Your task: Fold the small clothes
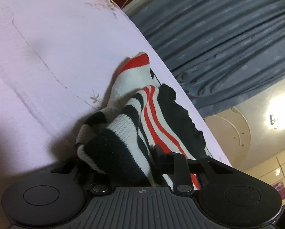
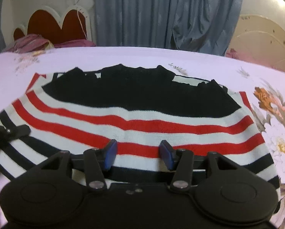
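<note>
A small knit sweater (image 2: pixel 142 122) with black, white and red stripes lies spread on the pale bedsheet (image 2: pixel 123 57). My right gripper (image 2: pixel 137 153) is open, its blue pads (image 2: pixel 110 155) apart just above the sweater's near striped part. My left gripper (image 1: pixel 123 162) is shut on a bunched edge of the sweater (image 1: pixel 123 133), which covers its fingers. The left gripper also shows at the left edge of the right wrist view (image 2: pixel 6 131), on the sweater's left side.
The bedsheet (image 1: pixel 46 57) has flower prints (image 2: pixel 276 133) at the right. A red heart-shaped headboard (image 2: pixel 56 24) and purple bedding (image 2: pixel 31 43) stand at the back left. Grey-blue curtains (image 2: pixel 161 13) hang behind the bed's far edge.
</note>
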A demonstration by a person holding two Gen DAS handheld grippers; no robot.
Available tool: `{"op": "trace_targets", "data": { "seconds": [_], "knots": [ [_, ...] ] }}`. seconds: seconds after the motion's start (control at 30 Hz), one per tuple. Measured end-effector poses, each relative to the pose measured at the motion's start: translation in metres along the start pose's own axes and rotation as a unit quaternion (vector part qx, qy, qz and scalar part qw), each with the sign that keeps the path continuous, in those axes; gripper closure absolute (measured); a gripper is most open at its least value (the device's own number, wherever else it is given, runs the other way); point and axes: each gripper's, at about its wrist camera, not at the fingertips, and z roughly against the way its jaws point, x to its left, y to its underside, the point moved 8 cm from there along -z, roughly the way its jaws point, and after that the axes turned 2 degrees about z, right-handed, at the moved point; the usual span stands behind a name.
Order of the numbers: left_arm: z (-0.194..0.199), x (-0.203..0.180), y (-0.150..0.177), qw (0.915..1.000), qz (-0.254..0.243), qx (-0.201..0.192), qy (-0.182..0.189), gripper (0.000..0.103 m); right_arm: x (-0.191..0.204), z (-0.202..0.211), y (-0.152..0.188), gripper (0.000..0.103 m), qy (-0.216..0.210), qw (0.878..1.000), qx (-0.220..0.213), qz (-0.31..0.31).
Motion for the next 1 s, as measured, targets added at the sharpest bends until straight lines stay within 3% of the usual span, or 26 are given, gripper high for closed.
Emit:
{"op": "trace_targets", "data": {
  "seconds": [0.07,0.2,0.37,0.5,0.73,0.87,1.0],
  "knots": [
    [0.0,-0.006,0.0,0.9999,-0.008,-0.009,-0.002,0.086,0.0,0.0,0.002,0.054,-0.001,1.0,-0.003,0.006],
    [0.008,-0.027,-0.005,0.9984,-0.046,-0.032,-0.007,0.087,-0.001,0.001,0.004,0.054,-0.009,1.0,-0.012,0.014],
    [0.018,-0.083,-0.009,0.9888,-0.139,-0.053,-0.003,0.087,-0.006,0.002,0.002,0.053,-0.034,0.999,-0.014,0.006],
    [0.018,-0.144,-0.001,0.9737,-0.22,-0.055,0.019,0.087,-0.026,0.011,-0.006,0.052,-0.074,0.996,-0.025,-0.044],
    [-0.005,-0.226,0.049,0.9462,-0.315,-0.023,0.071,0.087,-0.102,0.039,-0.003,0.052,-0.056,0.994,-0.043,-0.086],
    [-0.027,-0.244,0.104,0.9251,-0.369,0.026,0.084,0.087,-0.157,0.052,0.01,0.052,-0.022,0.993,-0.042,-0.111],
    [-0.041,-0.239,0.148,0.9014,-0.425,0.056,0.064,0.087,-0.198,0.057,0.027,0.052,-0.004,0.991,-0.028,-0.134]
  ]
}}
